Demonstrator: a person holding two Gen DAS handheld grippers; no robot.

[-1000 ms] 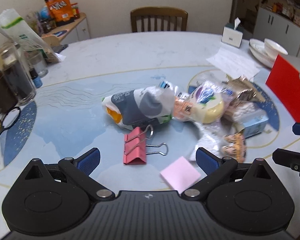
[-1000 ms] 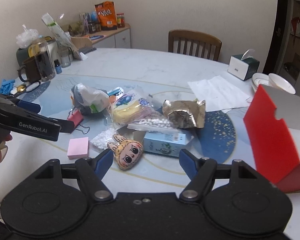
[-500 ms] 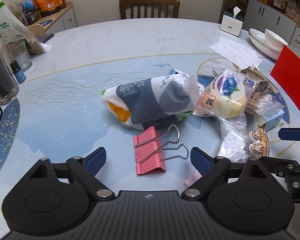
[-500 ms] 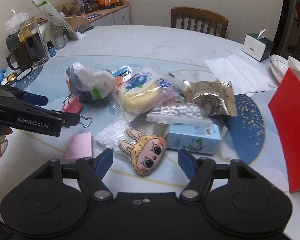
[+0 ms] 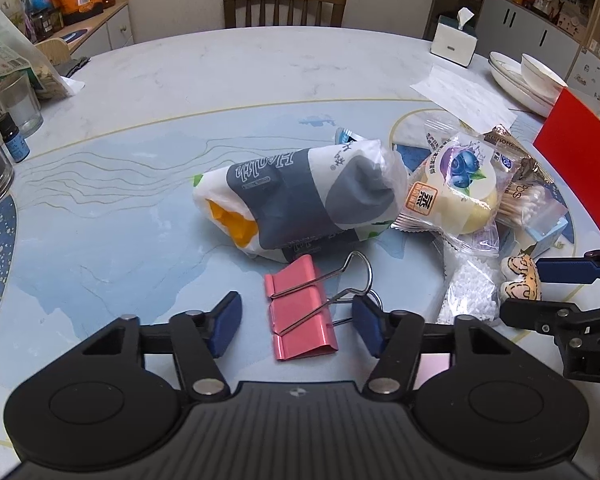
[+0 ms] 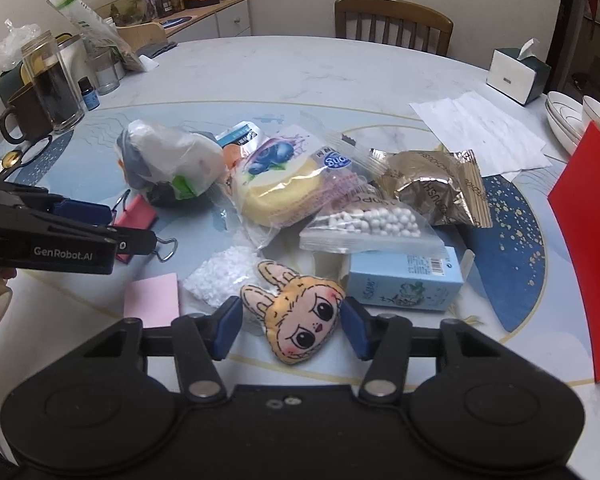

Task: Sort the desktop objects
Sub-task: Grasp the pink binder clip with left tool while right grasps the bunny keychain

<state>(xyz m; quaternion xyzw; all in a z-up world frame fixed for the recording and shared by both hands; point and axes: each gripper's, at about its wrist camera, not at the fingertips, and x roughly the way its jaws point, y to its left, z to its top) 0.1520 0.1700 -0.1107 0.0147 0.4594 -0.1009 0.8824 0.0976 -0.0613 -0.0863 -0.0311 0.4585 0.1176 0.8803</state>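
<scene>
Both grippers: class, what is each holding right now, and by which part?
Nothing is gripped yet. The left gripper is closing around the pink binder clip; the right gripper is closing around the rabbit-eared plush face.

Left claw and right claw, both tilted downward (jaws closing).

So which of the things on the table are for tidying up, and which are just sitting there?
For sorting:
pink binder clip, between the closing left gripper jaws
bunny-eared plush face, between the closing right gripper jaws
blueberry cake packet
pink sticky notes
blue carton

Just lying about:
tissue box
brown mug
stacked dishes
</scene>
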